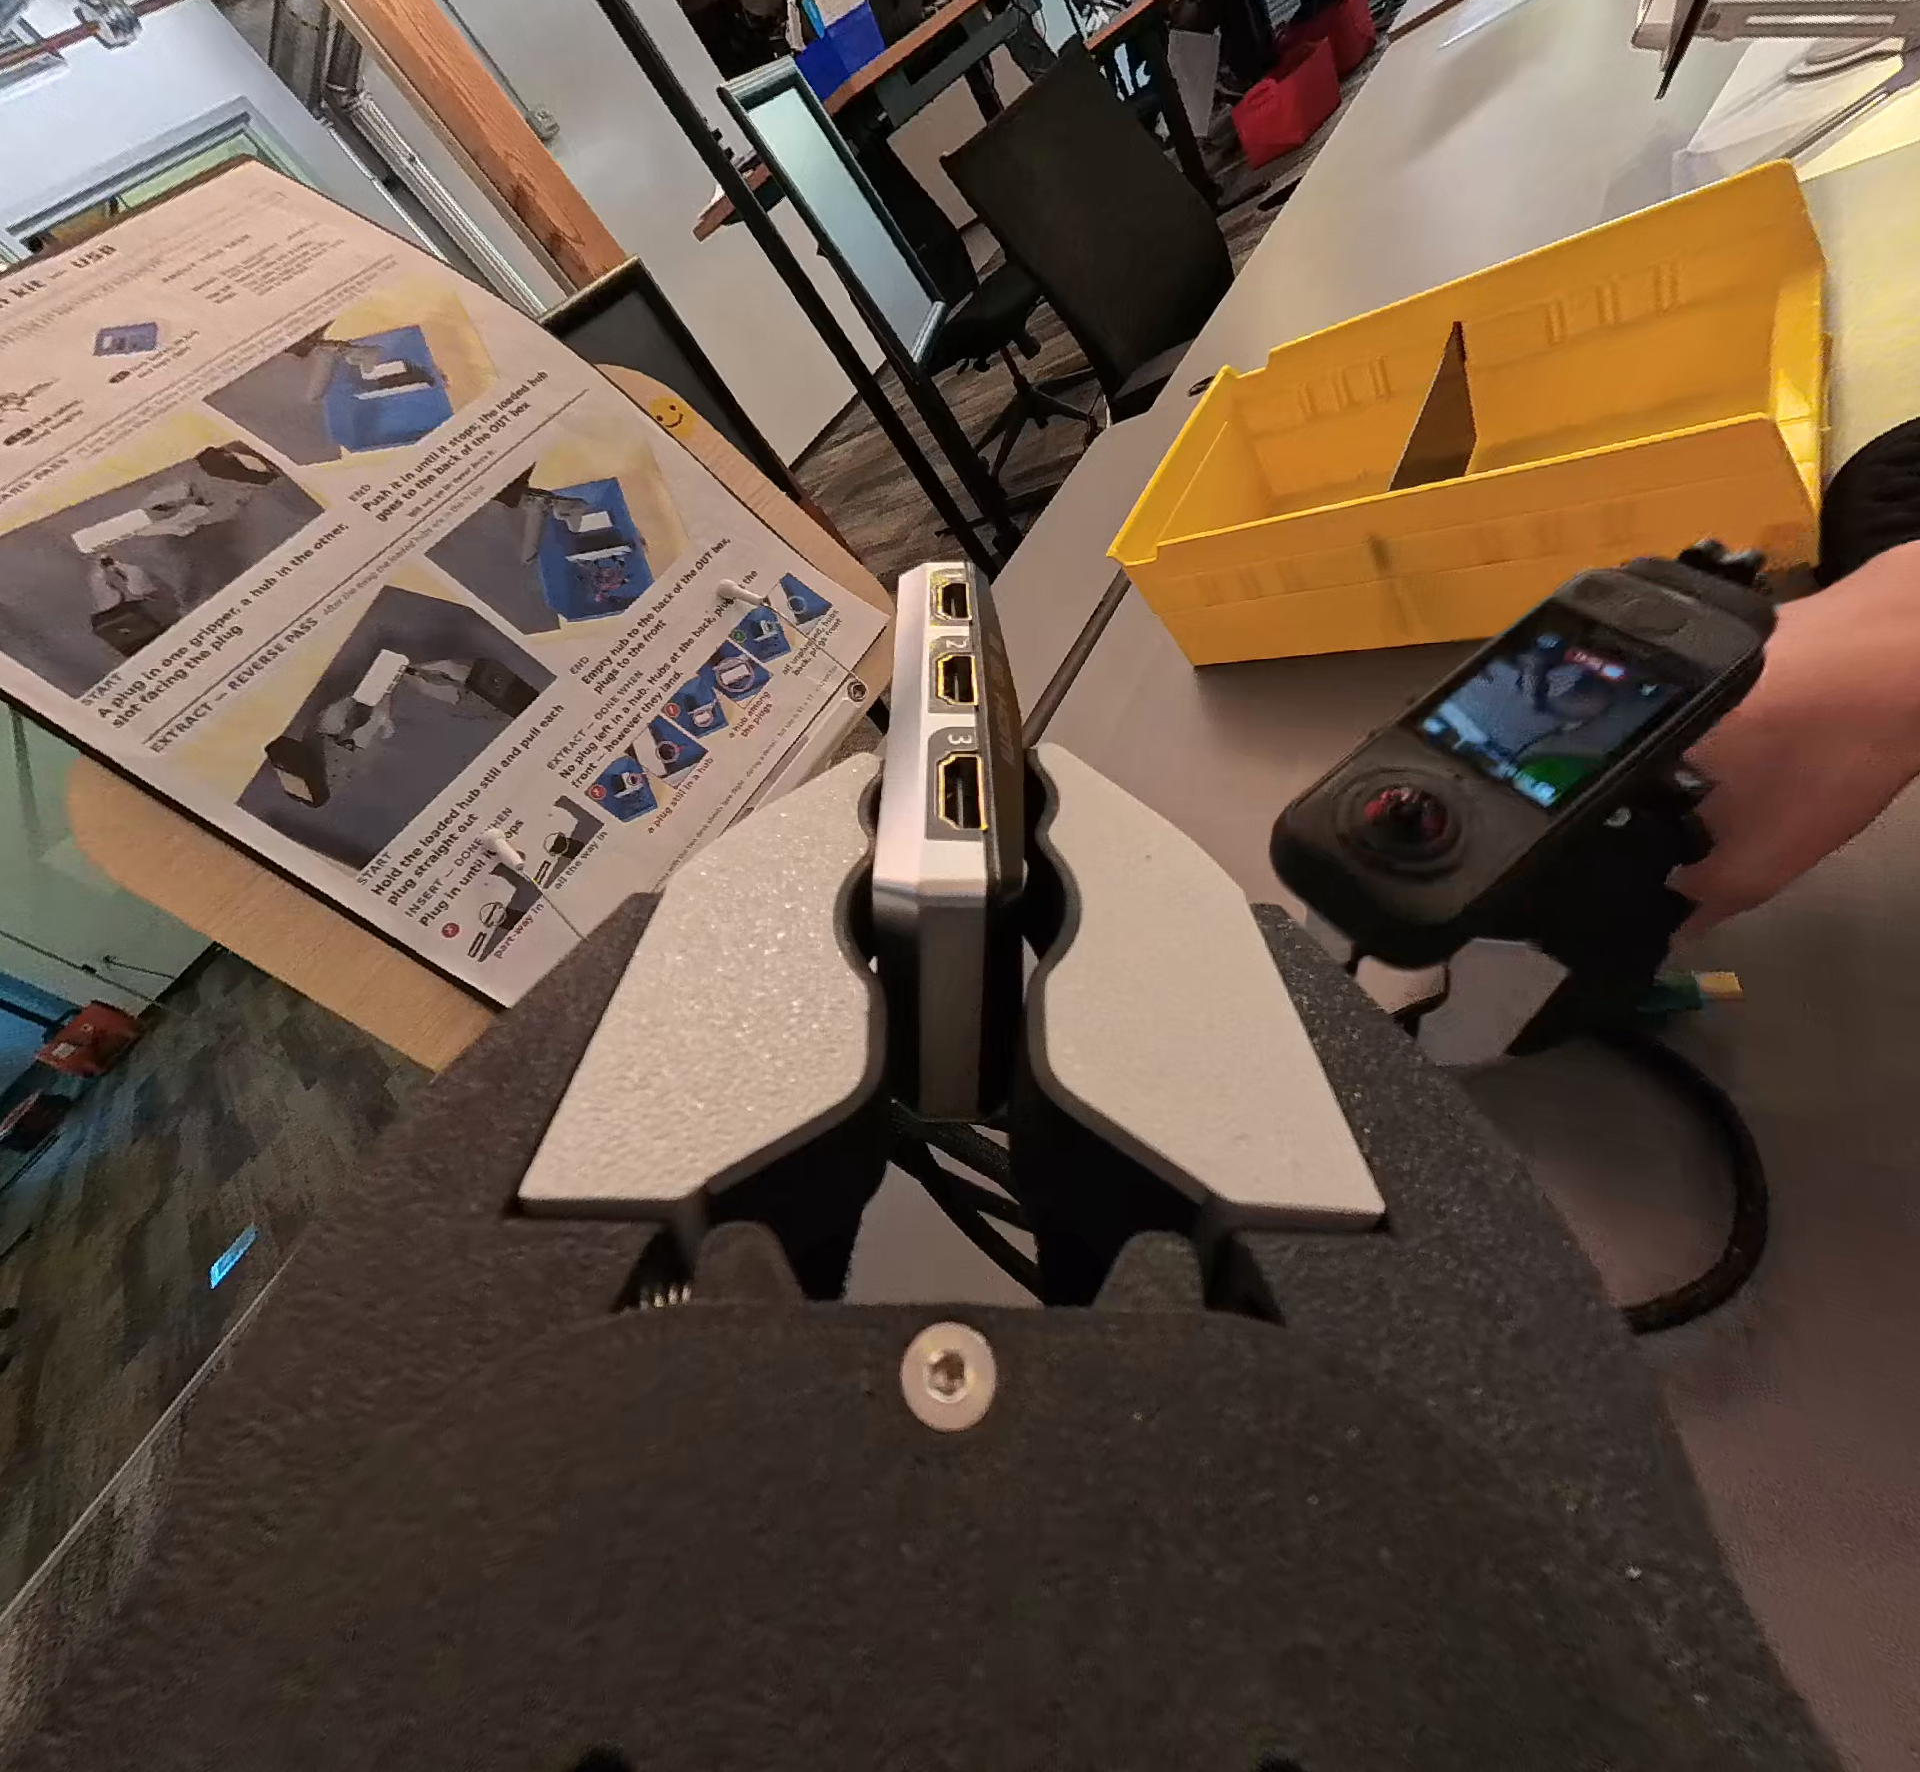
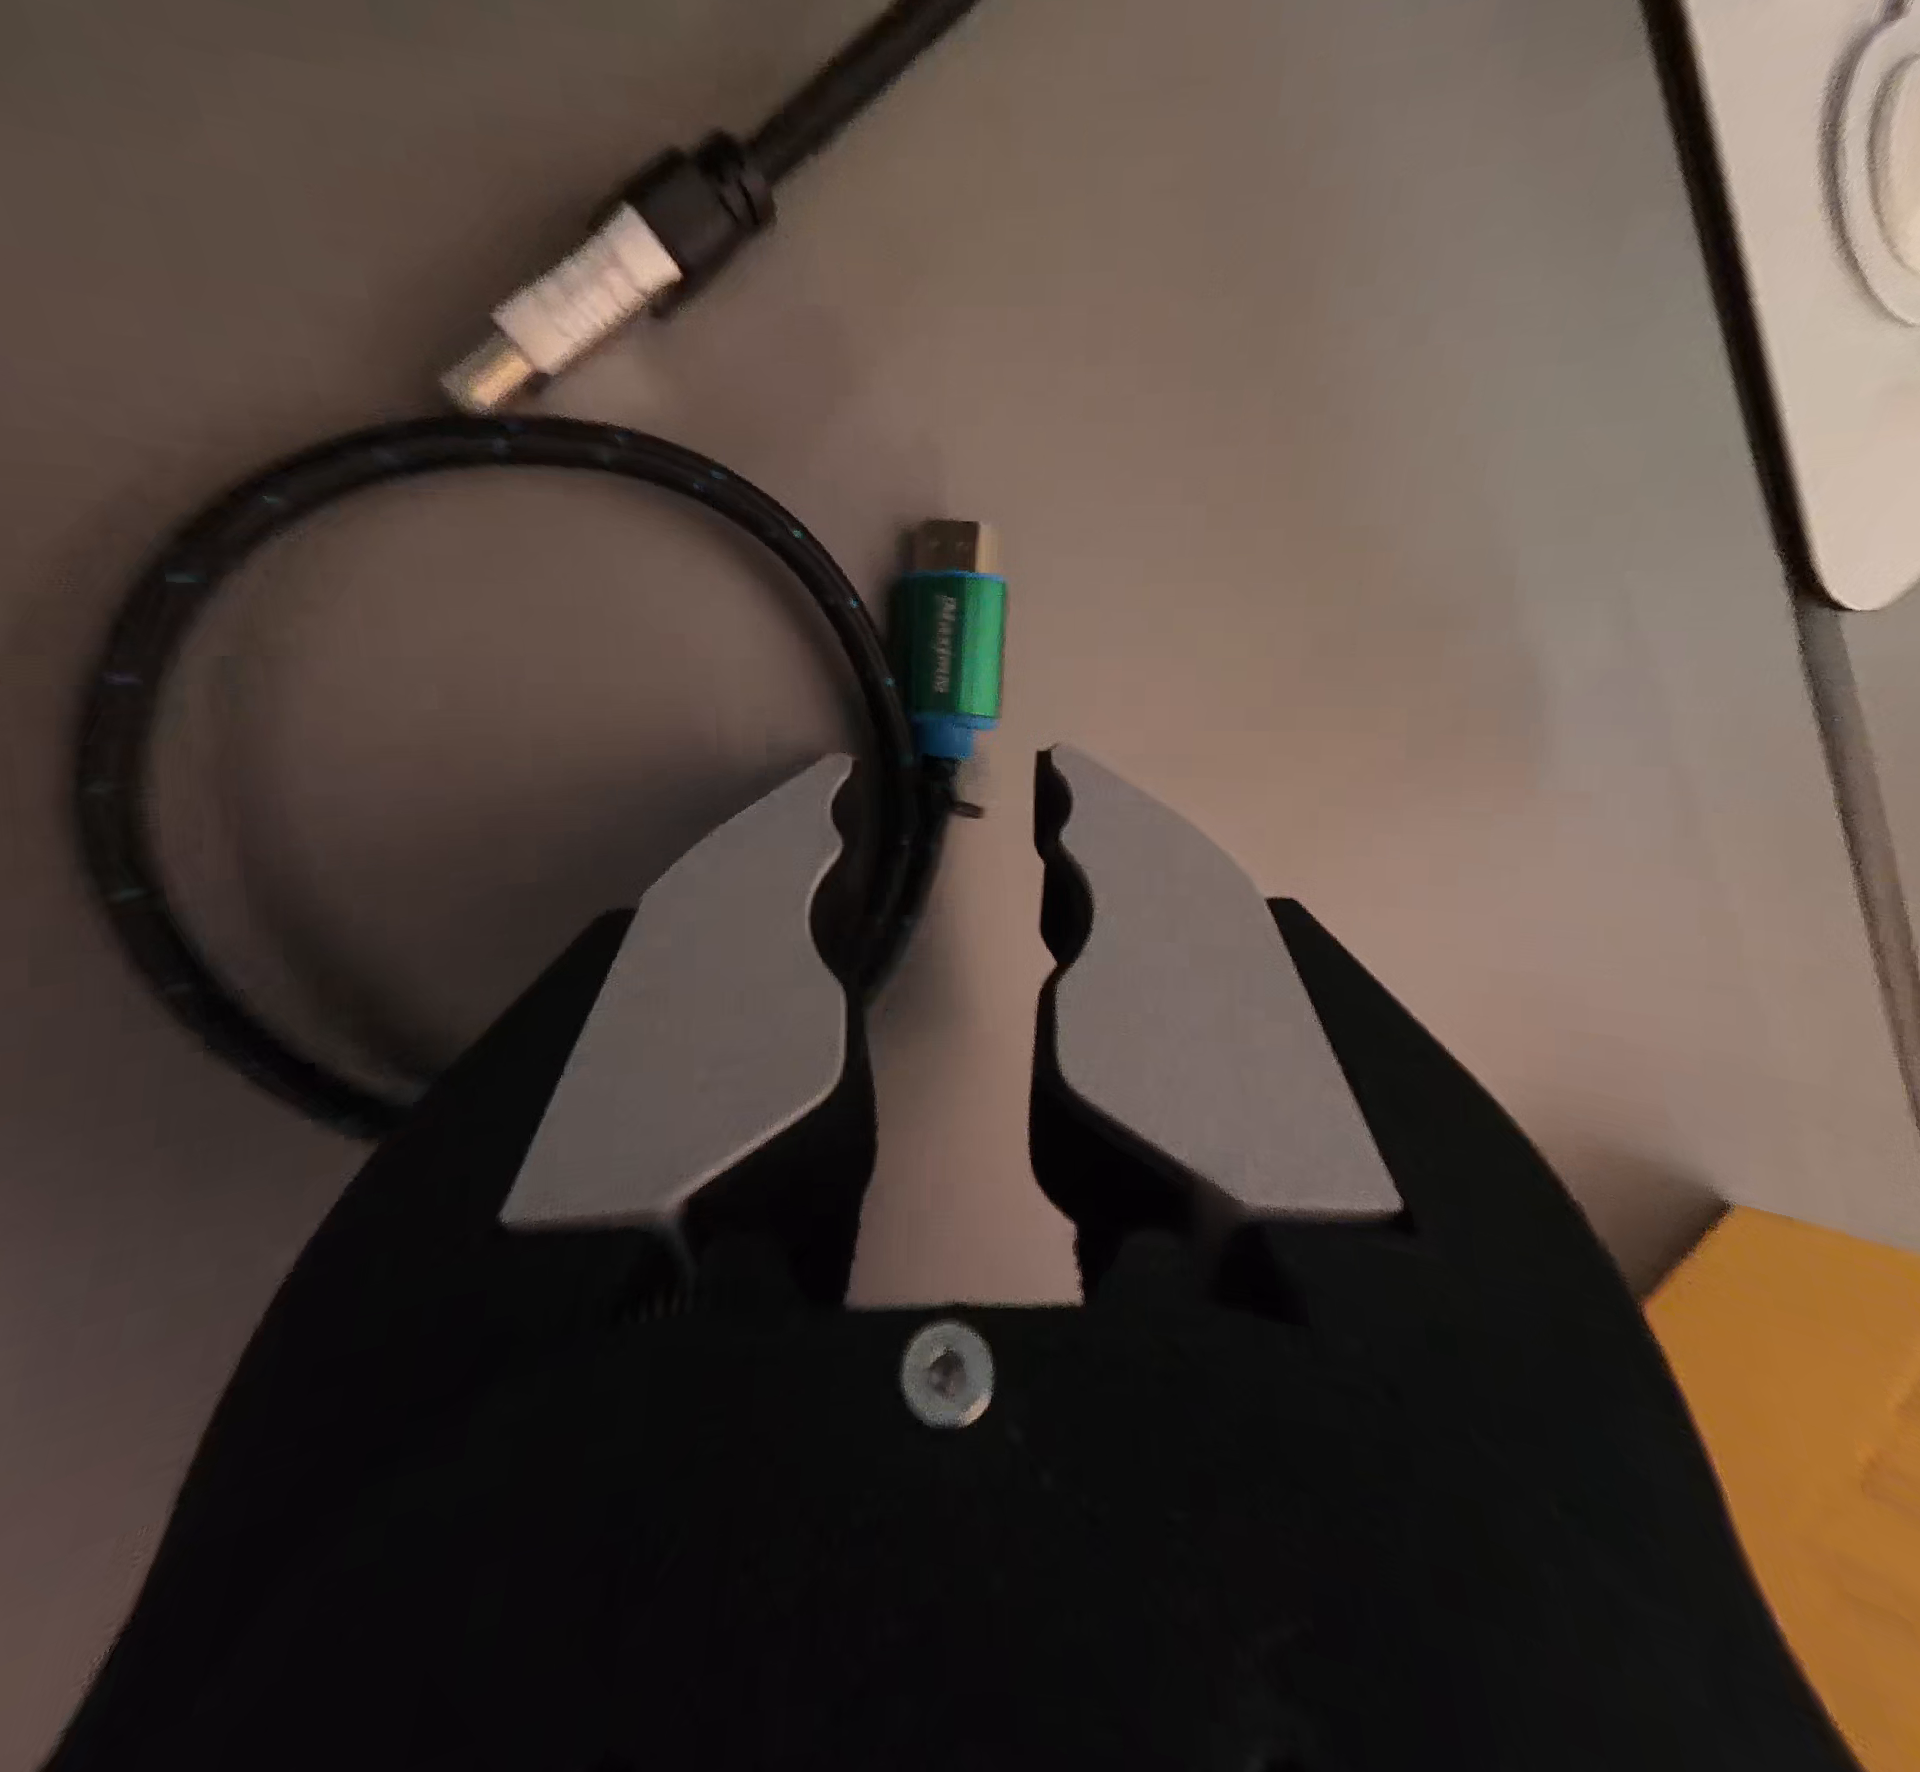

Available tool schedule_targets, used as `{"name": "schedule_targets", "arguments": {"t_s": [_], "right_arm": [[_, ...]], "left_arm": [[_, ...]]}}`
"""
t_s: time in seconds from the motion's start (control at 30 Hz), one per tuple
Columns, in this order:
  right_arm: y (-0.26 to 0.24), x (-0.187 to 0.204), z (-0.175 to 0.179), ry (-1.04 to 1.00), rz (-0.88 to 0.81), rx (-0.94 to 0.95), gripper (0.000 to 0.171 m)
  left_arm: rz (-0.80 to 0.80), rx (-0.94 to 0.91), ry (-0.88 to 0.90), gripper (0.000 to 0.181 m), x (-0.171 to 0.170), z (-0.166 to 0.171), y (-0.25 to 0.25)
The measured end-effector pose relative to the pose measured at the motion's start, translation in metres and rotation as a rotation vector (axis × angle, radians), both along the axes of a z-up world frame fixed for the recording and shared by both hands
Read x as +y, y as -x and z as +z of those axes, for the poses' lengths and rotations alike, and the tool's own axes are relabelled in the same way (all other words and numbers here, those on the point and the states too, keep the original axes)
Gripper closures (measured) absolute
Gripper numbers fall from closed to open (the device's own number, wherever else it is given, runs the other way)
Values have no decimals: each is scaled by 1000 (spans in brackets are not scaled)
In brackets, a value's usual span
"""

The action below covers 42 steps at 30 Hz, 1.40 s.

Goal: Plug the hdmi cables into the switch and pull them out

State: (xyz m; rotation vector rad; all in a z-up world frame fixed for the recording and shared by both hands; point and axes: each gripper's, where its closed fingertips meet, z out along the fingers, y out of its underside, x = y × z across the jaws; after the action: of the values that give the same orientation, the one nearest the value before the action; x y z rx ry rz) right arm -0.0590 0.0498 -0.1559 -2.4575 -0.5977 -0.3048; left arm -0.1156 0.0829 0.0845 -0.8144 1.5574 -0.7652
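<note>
My left gripper (image 1: 954,772) is shut on the silver HDMI switch (image 1: 951,787) and holds it on edge, its three empty ports facing me. In the right wrist view, my right gripper (image 2: 945,766) is open and empty, just above the grey table. A green HDMI plug (image 2: 948,647) with a blue collar lies right ahead of its fingertips, on a coiled black braided cable (image 2: 135,683). A second plug, silver and black (image 2: 613,268), lies farther off to the left. The right gripper with its camera (image 1: 1527,766) and a hand shows at the right of the left wrist view.
A yellow divided bin (image 1: 1507,455) stands on the grey table (image 1: 1247,662) behind the right gripper. A printed instruction sheet on a board (image 1: 343,579) leans at the left. A white monitor base (image 2: 1808,164) sits at the right wrist view's upper right, a yellow corner (image 2: 1787,1410) at its lower right. Left tips to right tips: about 25 centimeters.
</note>
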Motion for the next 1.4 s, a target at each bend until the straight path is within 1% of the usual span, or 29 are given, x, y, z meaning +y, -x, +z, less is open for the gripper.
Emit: {"name": "schedule_targets", "arguments": {"t_s": [0.07, 0.13, 0.2, 0.4, 0.63, 0.77, 0.9, 0.97, 1.07, 1.3, 1.4], "right_arm": [[-2, 3, -1, 10, -7, 7, 141], [2, 3, -4, 31, 11, 58, 153], [1, 5, -4, 21, 17, 69, 153], [-1, 7, -5, 18, -37, 206, 149], [1, 7, -5, 7, -42, 204, 152], [1, 6, -6, -1, -85, 342, 154], [4, 6, -1, -47, -57, 376, 155], [4, 6, 16, -111, -37, 387, 156], [2, 0, 51, -173, 2, 351, 157], [7, -25, 143, -248, 112, 358, 157], [11, -35, 174, -266, 153, 367, 157]], "left_arm": [[2, -1, -3, 159, 0, 0, 0], [4, -3, -2, 159, 1, 1, 1], [5, -6, 5, 158, 3, 2, 2], [17, -11, 17, 159, 10, 3, 5], [19, -9, 17, 158, 11, 2, 4], [17, -9, 15, 159, 9, 2, 3], [22, -2, 4, 159, 9, 0, 2], [36, 8, -12, 159, 10, -3, 1], [55, 21, -27, 159, 13, -9, -3], [122, 17, -132, 159, 13, -21, -18], [141, -10, -191, 159, 7, -25, -26]]}}
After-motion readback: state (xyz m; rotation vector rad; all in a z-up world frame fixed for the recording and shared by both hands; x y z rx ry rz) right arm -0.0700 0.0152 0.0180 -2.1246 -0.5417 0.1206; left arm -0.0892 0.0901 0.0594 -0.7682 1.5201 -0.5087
